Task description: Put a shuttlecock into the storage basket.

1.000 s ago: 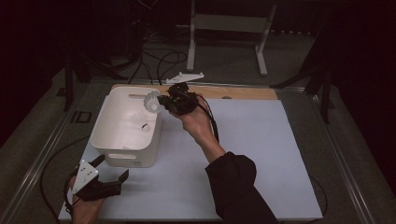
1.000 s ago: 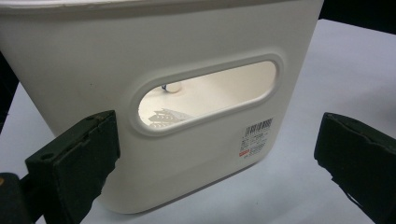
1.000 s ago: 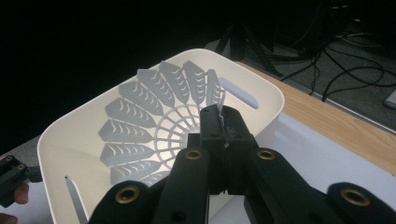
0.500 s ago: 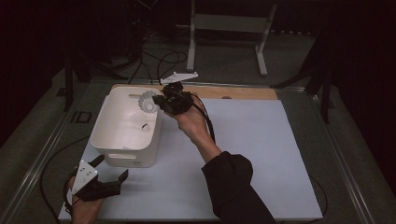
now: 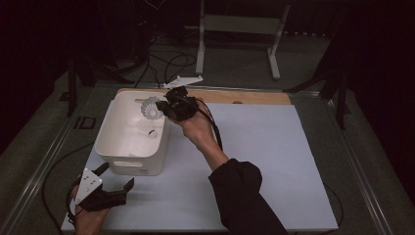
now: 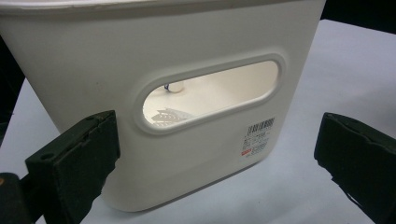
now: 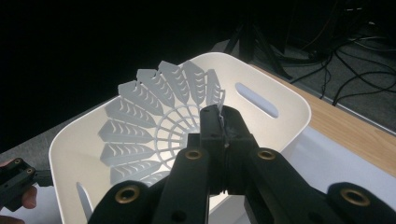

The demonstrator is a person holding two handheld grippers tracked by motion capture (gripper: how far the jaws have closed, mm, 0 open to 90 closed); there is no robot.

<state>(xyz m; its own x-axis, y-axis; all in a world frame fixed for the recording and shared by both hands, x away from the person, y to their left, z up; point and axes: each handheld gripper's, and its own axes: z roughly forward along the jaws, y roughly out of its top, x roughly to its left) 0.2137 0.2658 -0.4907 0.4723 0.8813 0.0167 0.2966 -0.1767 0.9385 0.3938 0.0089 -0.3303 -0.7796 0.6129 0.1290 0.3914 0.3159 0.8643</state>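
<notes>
White plastic shuttlecock (image 7: 154, 121) with a slotted skirt, pinched at its rim by the right tool (image 7: 223, 122), hangs over the open white plastic bin (image 5: 128, 161) on the desk (image 5: 274, 161). Carry looks done; the drop is left. One more lies inside. Left tool (image 6: 215, 154) spread, idle at the bin's handle slot.

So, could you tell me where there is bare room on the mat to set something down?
The mat is bare right of the bin, out to its right edge, apart from the forearm crossing it. It is crowded at the bin, where the right gripper holds a shuttlecock, and at the left gripper.
</notes>
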